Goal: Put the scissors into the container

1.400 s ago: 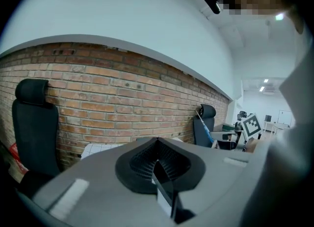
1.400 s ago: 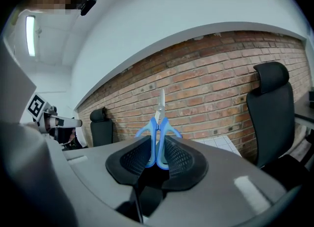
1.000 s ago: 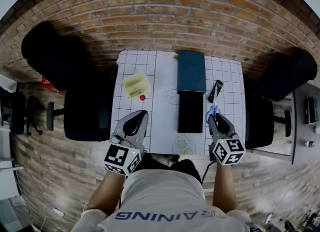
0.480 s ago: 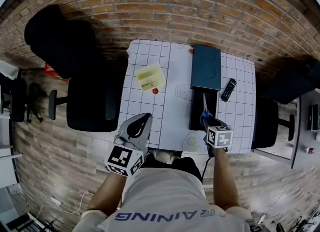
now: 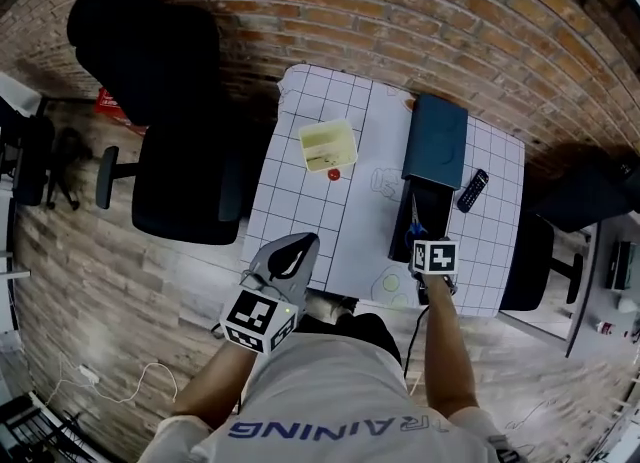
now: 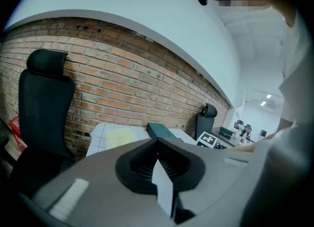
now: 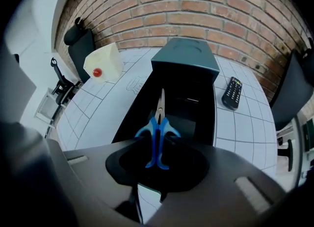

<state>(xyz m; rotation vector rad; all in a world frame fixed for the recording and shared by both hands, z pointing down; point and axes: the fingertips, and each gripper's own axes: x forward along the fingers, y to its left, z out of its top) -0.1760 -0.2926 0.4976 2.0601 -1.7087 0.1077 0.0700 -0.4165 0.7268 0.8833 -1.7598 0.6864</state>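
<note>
My right gripper [image 5: 421, 244] is shut on the blue handles of the scissors [image 7: 159, 123], whose blades point forward and away from me. The scissors [image 5: 414, 223] hang over the open black container [image 7: 191, 106], above its near half. The container [image 5: 402, 236] lies on the white grid table, with its dark teal lid [image 5: 437, 141] at its far end. My left gripper [image 5: 298, 247] is shut and holds nothing, at the table's near left edge. Its pads [image 6: 158, 145] meet in the left gripper view.
On the white grid table [image 5: 300, 201] stand a pale yellow box [image 5: 328, 144] and a small red ball [image 5: 334, 174] beside it. A black remote [image 5: 472, 190] lies right of the container. Black office chairs [image 5: 185, 176] stand at the table's left and right [image 5: 590, 196].
My right gripper has carried the scissors leftward from the table's right side to a spot over the black container. The left gripper has stayed put while the head view shifted.
</note>
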